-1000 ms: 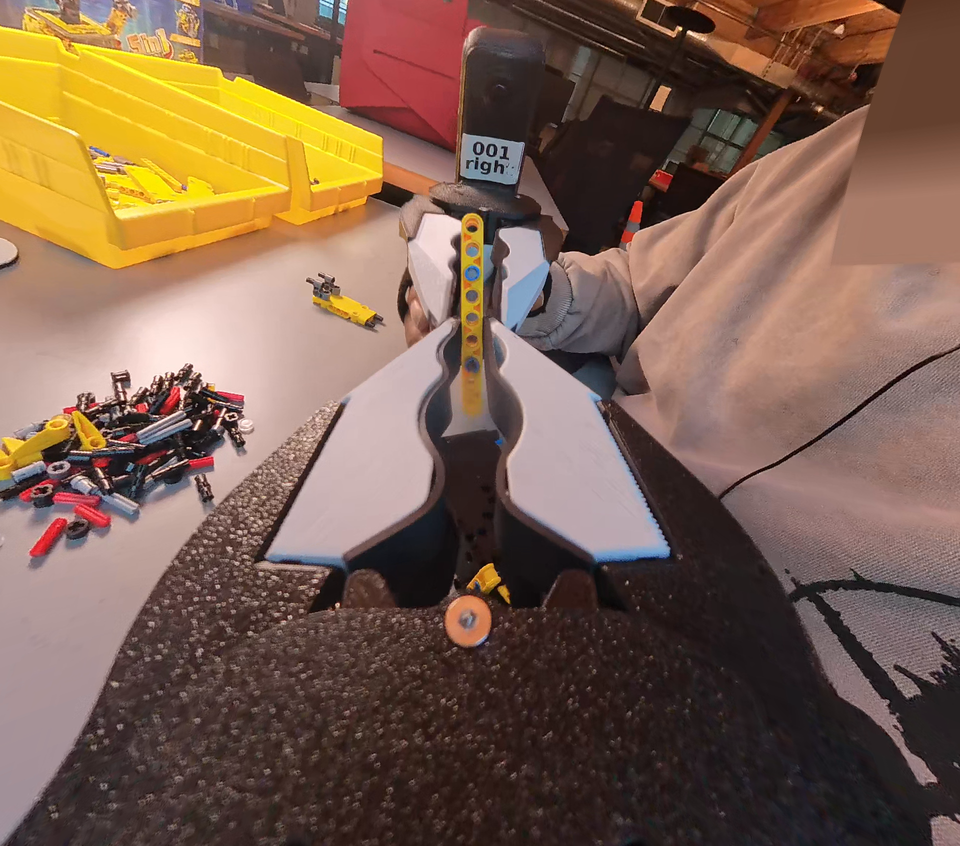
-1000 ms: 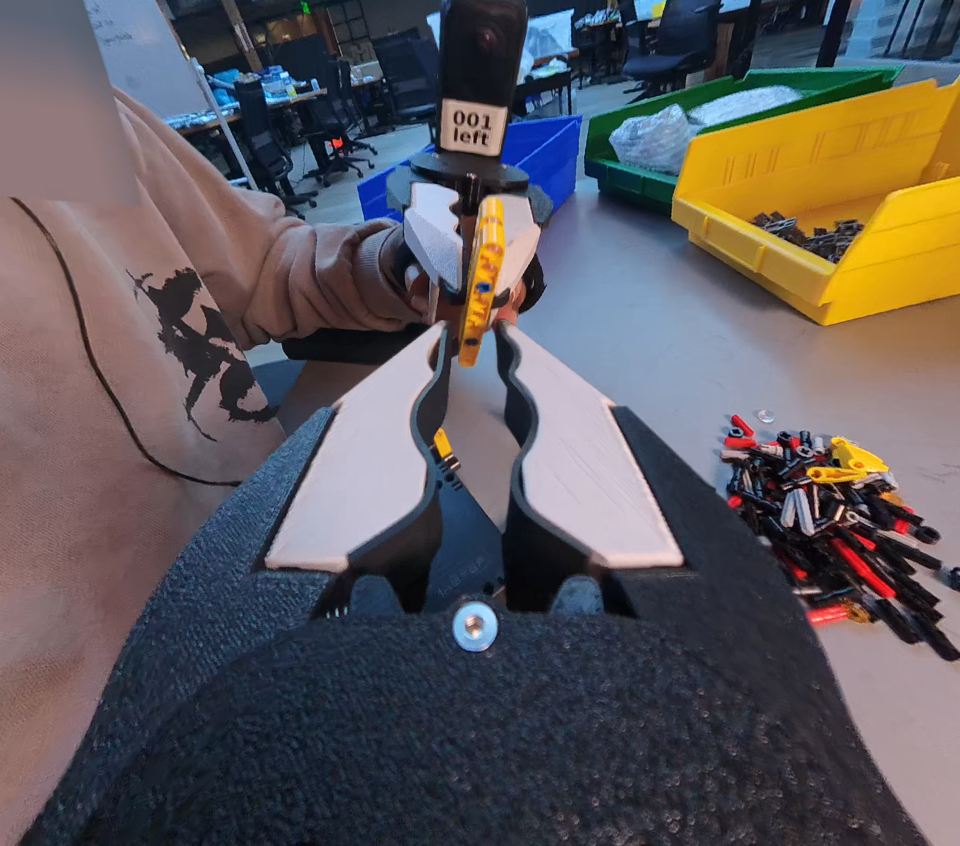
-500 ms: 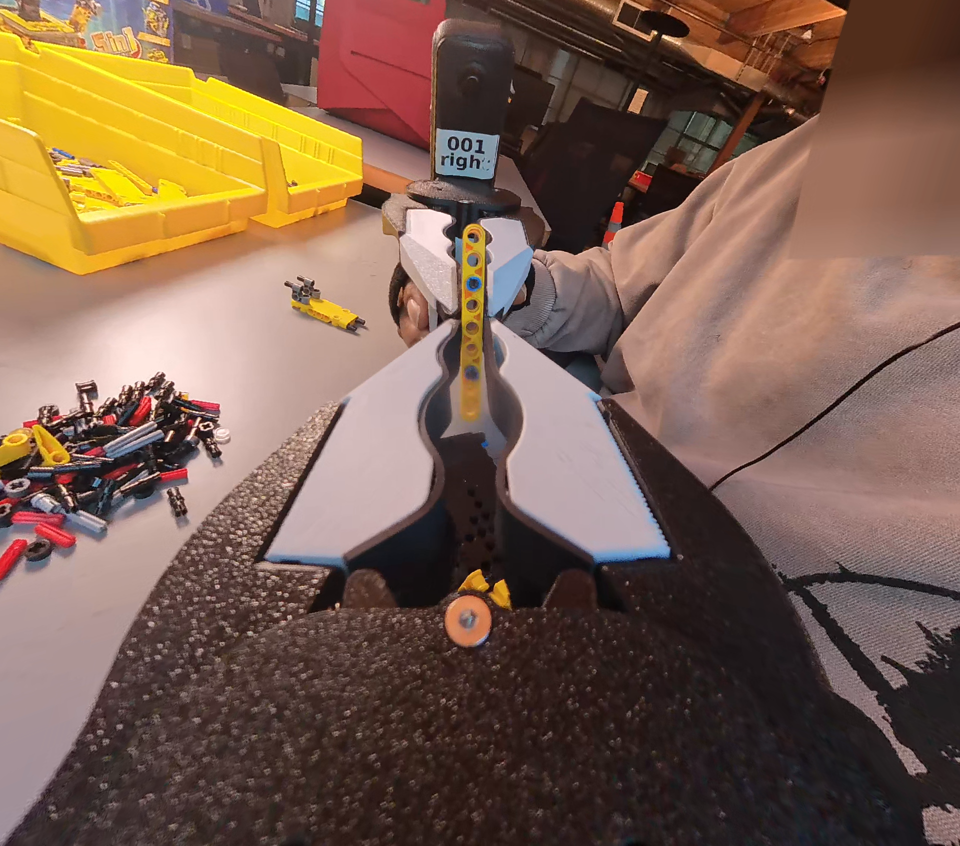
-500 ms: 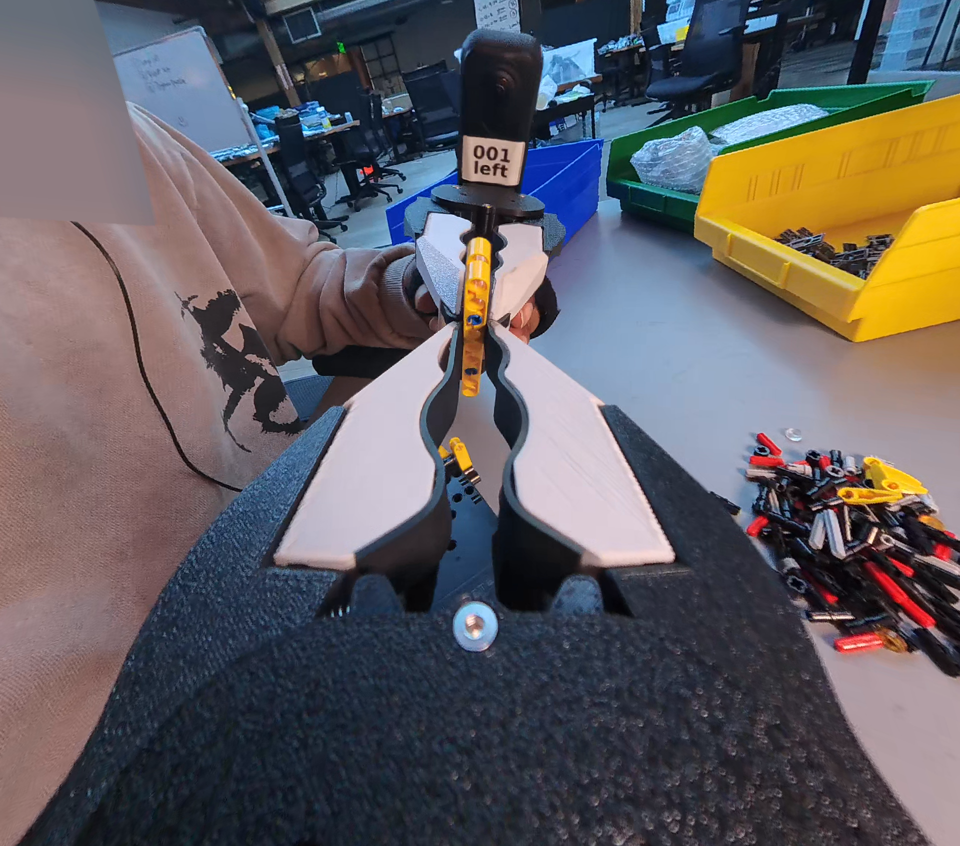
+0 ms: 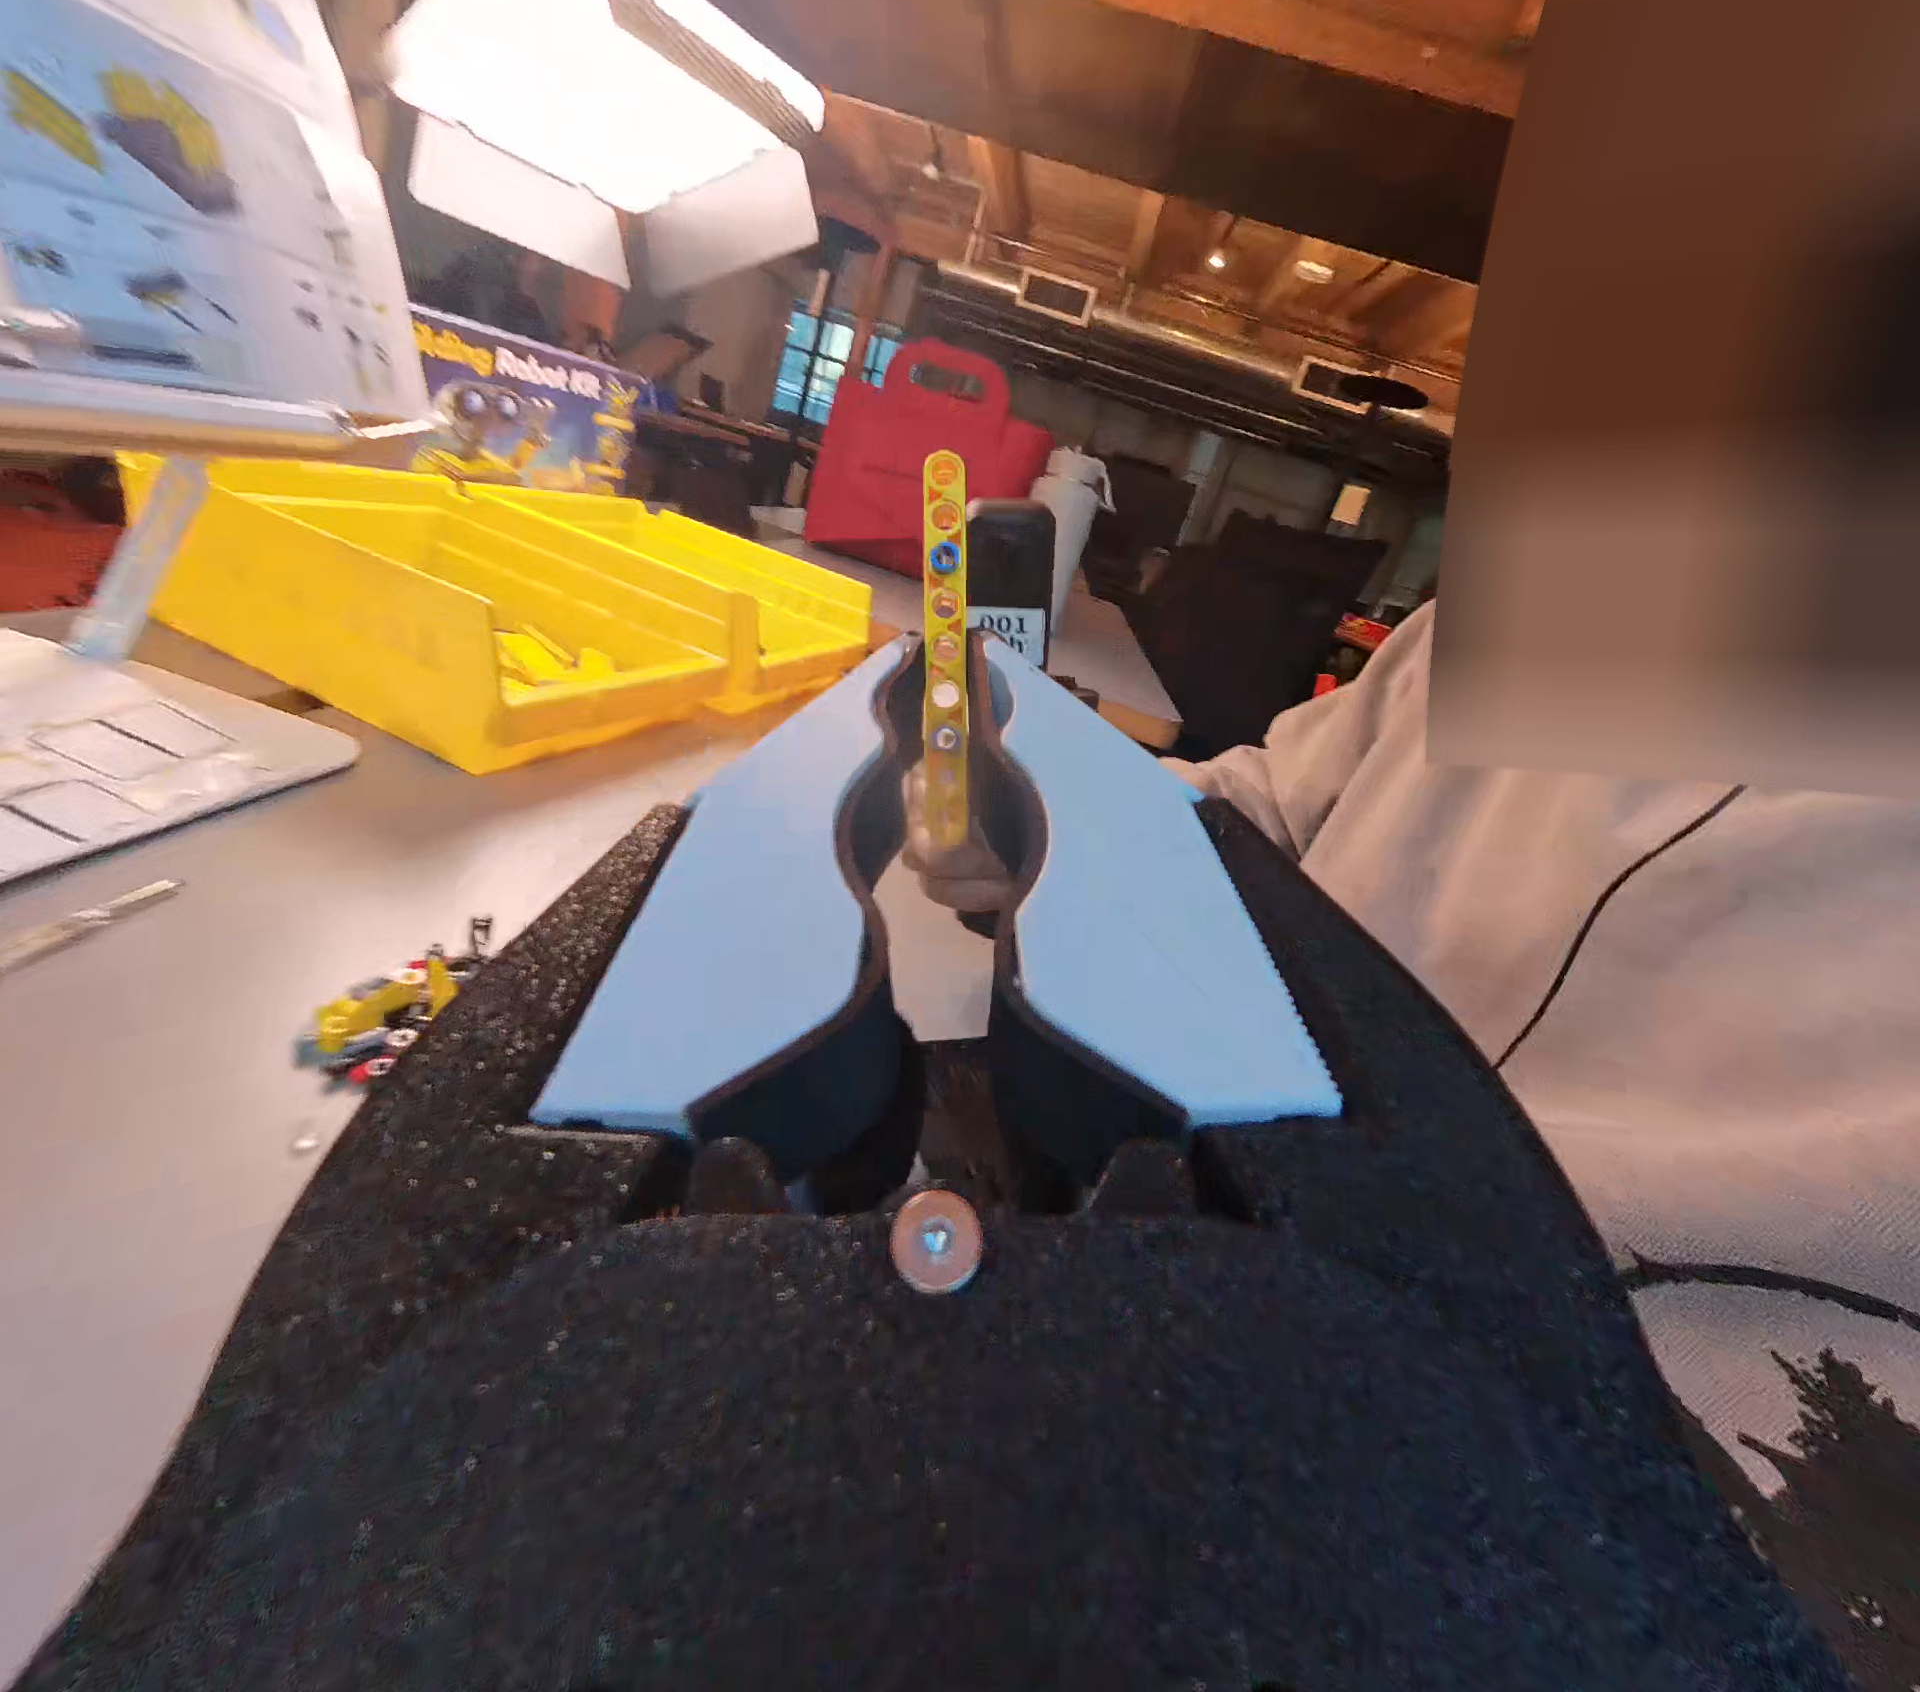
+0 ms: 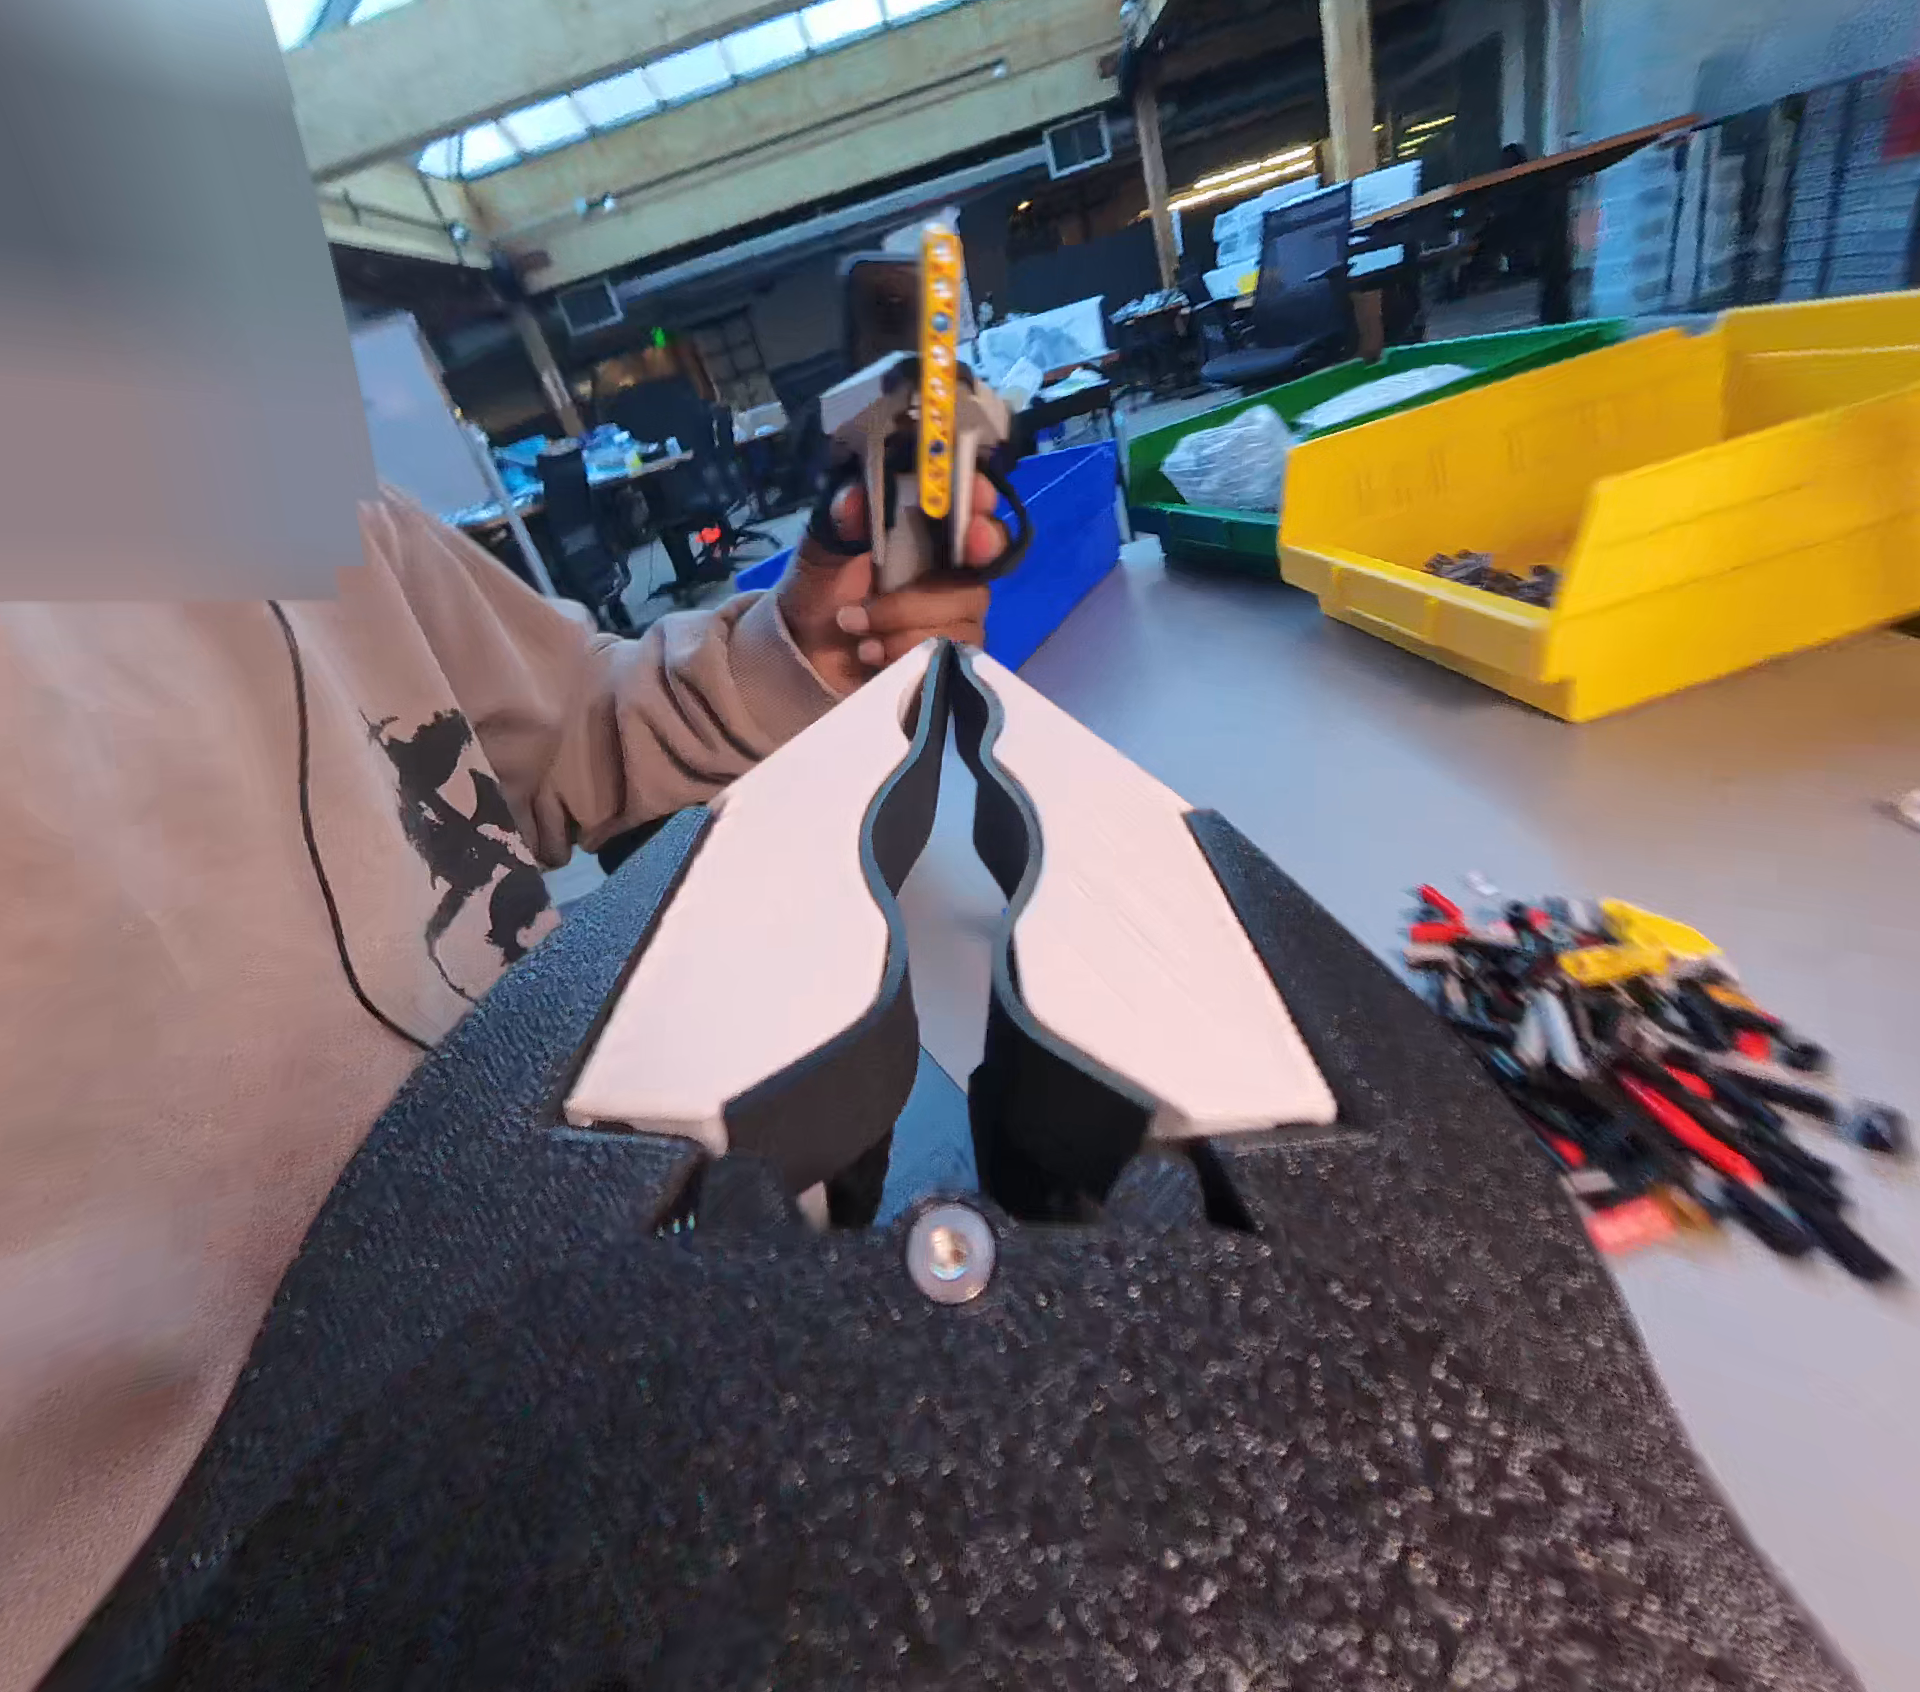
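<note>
Yellow perforated plastic beam (image 5: pixel 944 655) being clamped upright in left gripper (image 5: pixel 940 676).
Beam is being pinched near its lower end, pointing to 12 o'clock; judged light, stiff, slippery. Right gripper (image 6: pixel 948 655) is being kept empty, jaws together.

You'll find lettering on the purple box (image 5: pixel 530 406) and a white label (image 5: pixel 1006 632) (on the black camera (image 5: pixel 1008 546)) — the propped sheet (image 5: pixel 156 136) is too blurred to read.

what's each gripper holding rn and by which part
The left gripper is shut on the lower part of a yellow holed beam, which stands upright above its fingertips. The right gripper is shut on nothing.
</note>
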